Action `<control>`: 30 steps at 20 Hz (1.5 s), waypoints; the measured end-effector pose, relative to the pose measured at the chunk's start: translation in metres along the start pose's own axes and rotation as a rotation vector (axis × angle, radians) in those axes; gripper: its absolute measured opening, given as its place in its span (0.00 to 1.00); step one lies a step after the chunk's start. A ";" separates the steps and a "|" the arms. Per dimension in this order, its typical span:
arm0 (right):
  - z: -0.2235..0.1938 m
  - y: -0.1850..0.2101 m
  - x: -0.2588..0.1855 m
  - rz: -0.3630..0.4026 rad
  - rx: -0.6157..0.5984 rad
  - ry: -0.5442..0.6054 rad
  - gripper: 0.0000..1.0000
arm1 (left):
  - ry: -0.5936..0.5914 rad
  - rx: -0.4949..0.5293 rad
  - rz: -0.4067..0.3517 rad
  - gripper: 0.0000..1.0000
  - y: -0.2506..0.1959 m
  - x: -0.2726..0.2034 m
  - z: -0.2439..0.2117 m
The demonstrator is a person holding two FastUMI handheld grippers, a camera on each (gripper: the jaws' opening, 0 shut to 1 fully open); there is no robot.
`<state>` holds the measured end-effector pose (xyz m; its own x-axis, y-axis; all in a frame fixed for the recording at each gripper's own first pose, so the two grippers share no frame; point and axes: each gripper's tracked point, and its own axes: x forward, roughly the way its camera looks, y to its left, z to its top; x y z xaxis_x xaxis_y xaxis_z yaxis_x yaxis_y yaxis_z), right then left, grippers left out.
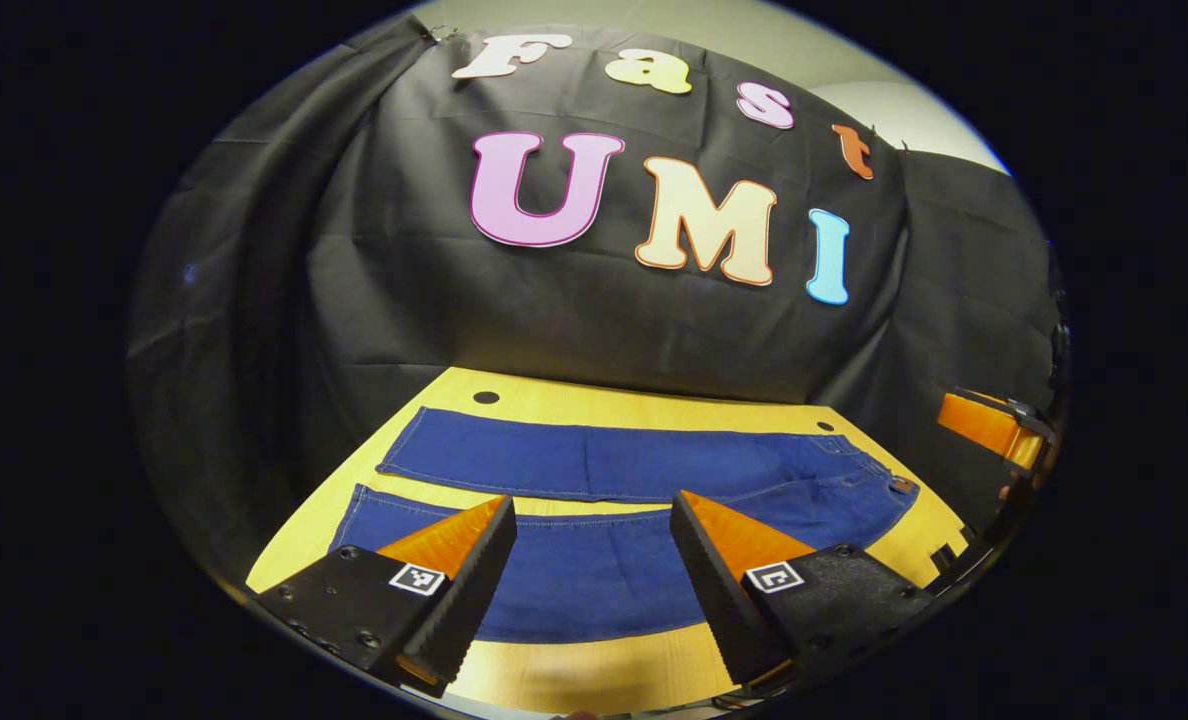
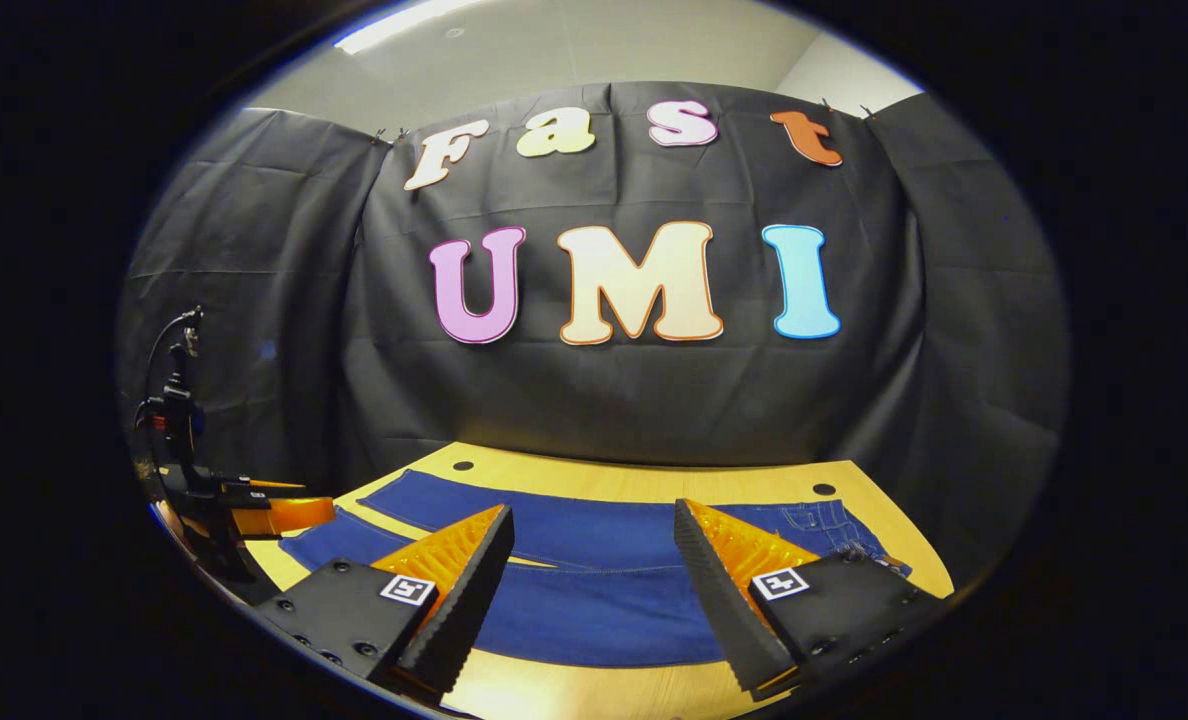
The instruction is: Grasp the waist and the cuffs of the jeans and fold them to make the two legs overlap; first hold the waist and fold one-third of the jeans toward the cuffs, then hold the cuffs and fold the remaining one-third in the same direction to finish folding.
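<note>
Nearest in the left gripper view, the left gripper (image 1: pixel 592 520) hangs with its jaws spread wide and nothing between them, just above the near leg of the dark blue denim jeans (image 1: pixel 614 500). Likewise in the right gripper view, the right gripper (image 2: pixel 594 535) stands wide and empty over the same near leg, closer to the waist end.

Beyond the fingers the jeans lie flat and spread on the pale wooden table (image 1: pixel 574 670), both legs side by side and not overlapping. From the left gripper, the waist (image 1: pixel 879 480) with its pocket stitching lies off to the right, and the cuffs (image 1: pixel 374 490) to the left. Behind the far leg, the table edge carries small dark round holes (image 1: pixel 486 397), and the black cloth wall (image 1: pixel 594 330) rises behind it.

Nothing appears folded yet, so the first step, laying one leg over the other, seems still ahead. Next, one gripper likely needs to drop onto the waist and the other onto a cuff, pinching a single layer of denim cleanly before lifting.
</note>
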<state>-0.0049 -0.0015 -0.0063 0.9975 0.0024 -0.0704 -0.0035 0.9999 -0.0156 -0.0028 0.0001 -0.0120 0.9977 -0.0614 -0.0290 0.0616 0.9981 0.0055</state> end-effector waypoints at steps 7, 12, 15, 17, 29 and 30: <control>-0.009 -0.001 -0.001 -0.011 -0.047 0.062 0.99 | 0.150 0.044 -0.179 0.93 0.018 0.003 -0.032; -0.011 -0.002 -0.003 0.004 -0.037 0.111 0.99 | 0.378 0.219 -0.325 0.93 0.042 -0.003 -0.089; -0.020 -0.008 -0.001 -0.024 -0.015 0.132 0.99 | 0.495 0.312 -0.412 0.93 0.052 -0.007 -0.120; -0.028 -0.021 -0.005 -0.051 0.002 0.149 0.99 | 0.584 0.375 -0.452 0.94 0.064 -0.007 -0.142; -0.044 -0.087 -0.026 -0.198 -0.044 0.212 0.99 | 0.941 0.828 -0.619 0.94 0.133 -0.010 -0.184; -0.047 -0.087 -0.027 -0.199 -0.048 0.215 0.99 | 0.952 0.844 -0.625 0.93 0.134 -0.009 -0.184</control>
<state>-0.0344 -0.0898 -0.0496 0.9412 -0.2021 -0.2708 0.1821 0.9784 -0.0975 -0.0092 0.1361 -0.1953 0.4210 -0.1178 -0.8994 0.8152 0.4840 0.3182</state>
